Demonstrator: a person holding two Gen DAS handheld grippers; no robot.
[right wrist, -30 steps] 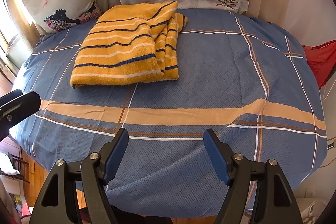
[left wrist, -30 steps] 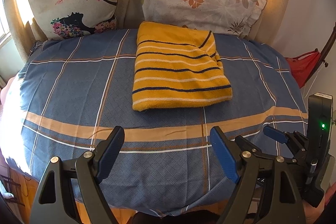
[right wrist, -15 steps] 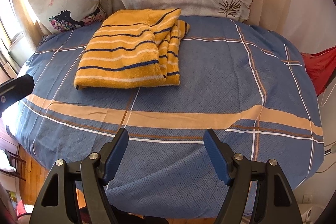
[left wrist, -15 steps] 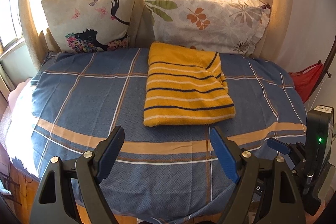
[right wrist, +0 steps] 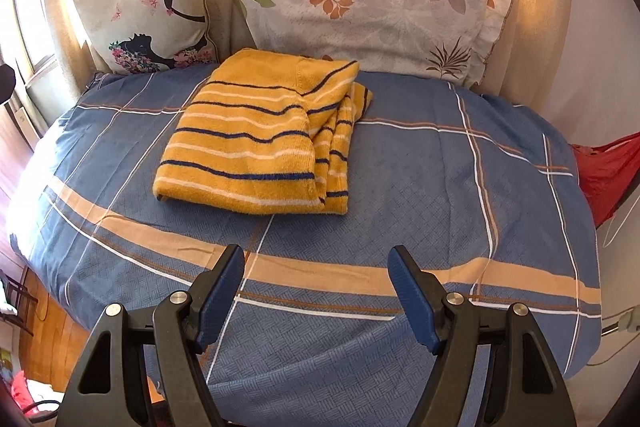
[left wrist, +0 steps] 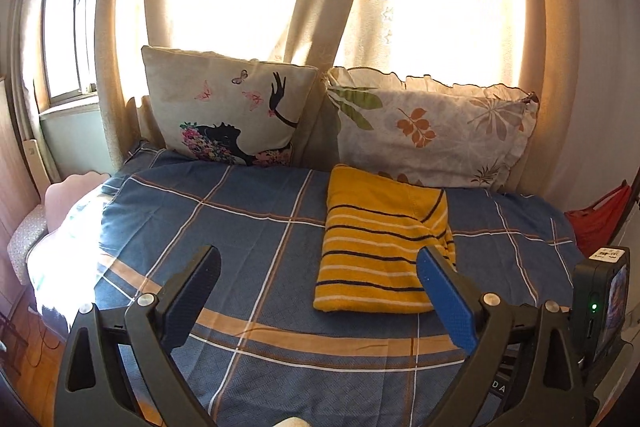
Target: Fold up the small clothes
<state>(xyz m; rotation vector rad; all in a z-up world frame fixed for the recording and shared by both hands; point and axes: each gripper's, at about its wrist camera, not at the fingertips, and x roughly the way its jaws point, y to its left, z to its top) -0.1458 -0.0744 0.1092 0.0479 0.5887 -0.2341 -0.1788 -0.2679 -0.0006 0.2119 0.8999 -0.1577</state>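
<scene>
A folded yellow garment with dark blue and white stripes (left wrist: pixel 380 247) lies flat on the blue plaid bedcover (left wrist: pixel 248 227), just in front of the pillows. It also shows in the right wrist view (right wrist: pixel 260 143), left of centre. My left gripper (left wrist: pixel 318 291) is open and empty, held back over the bed's front edge, with its right pad in front of the garment's near right corner. My right gripper (right wrist: pixel 318 291) is open and empty, over the bed's front part, well short of the garment. The right gripper's body (left wrist: pixel 600 303) shows at the left wrist view's right edge.
Two pillows stand at the back against curtains: one with a woman and butterflies (left wrist: pixel 228 111), one with leaves (left wrist: pixel 432 135). A red bag (right wrist: pixel 608 175) hangs off the bed's right side. A window (left wrist: pixel 68 27) and wooden floor (right wrist: pixel 52 323) lie to the left.
Both grippers have drawn back and tilted upward, so the garment looks smaller and more curtain shows. The garment has not moved. Both grippers stay open.
</scene>
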